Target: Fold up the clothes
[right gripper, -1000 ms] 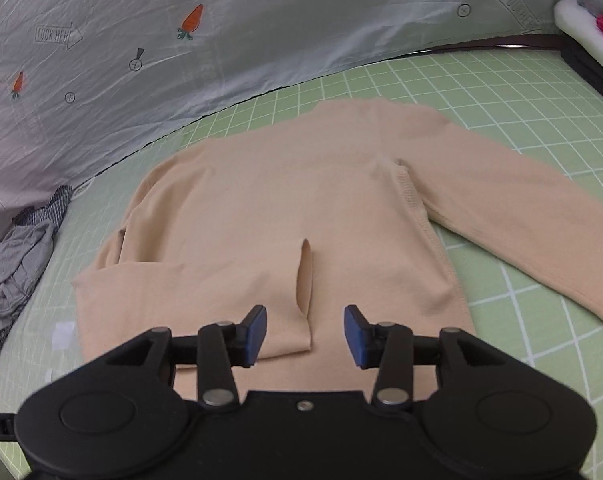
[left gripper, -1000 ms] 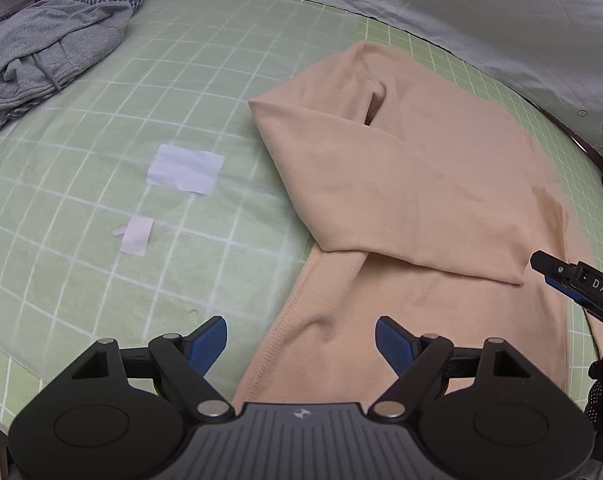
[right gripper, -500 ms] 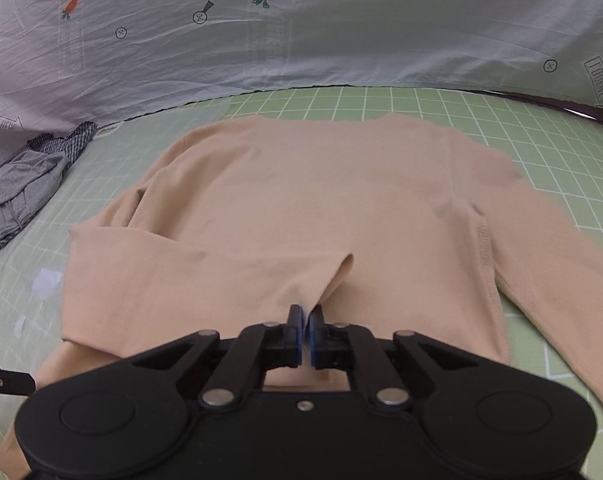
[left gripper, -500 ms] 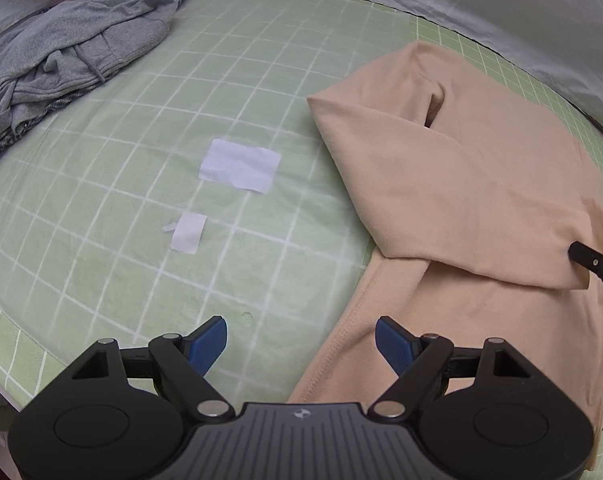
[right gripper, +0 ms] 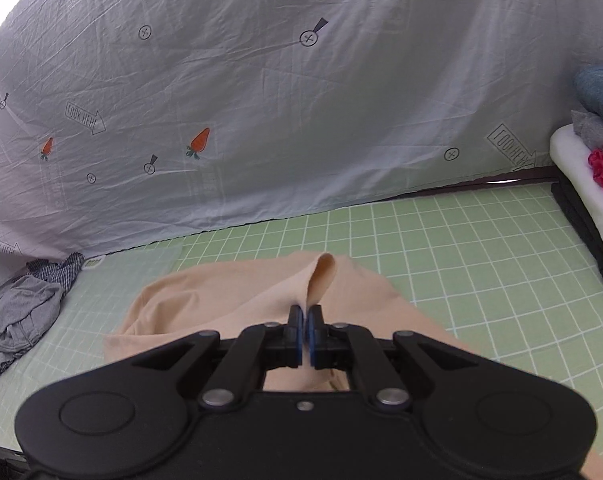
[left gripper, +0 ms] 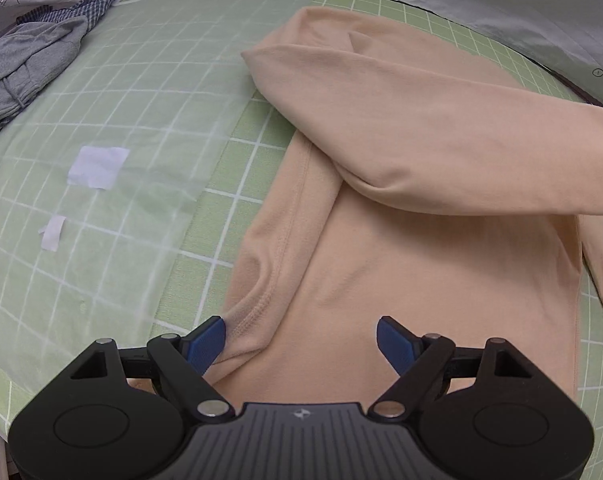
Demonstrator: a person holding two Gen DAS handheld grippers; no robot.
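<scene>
A peach long-sleeved top (left gripper: 421,280) lies flat on the green grid mat (left gripper: 253,168). One sleeve (left gripper: 441,136) is drawn across the body and rises off toward the right edge of the left wrist view. My right gripper (right gripper: 304,316) is shut on that sleeve's end (right gripper: 321,276) and holds it up off the mat. My left gripper (left gripper: 301,340) points down over the top's side seam and lower edge. Its jaws are opening, with fabric lying below between them and the pads not pressing on it.
A heap of grey and checked clothes (left gripper: 25,64) lies at the mat's far left. Two white paper scraps (left gripper: 97,166) sit on a translucent sheet left of the top. A printed cloth backdrop (right gripper: 301,100) hangs behind. Folded garments (right gripper: 597,120) are stacked at the right.
My right gripper has shut on the sleeve end and lifted it, pulling the sleeve across the body. My left gripper has slid right, from beside the top to over its lower edge.
</scene>
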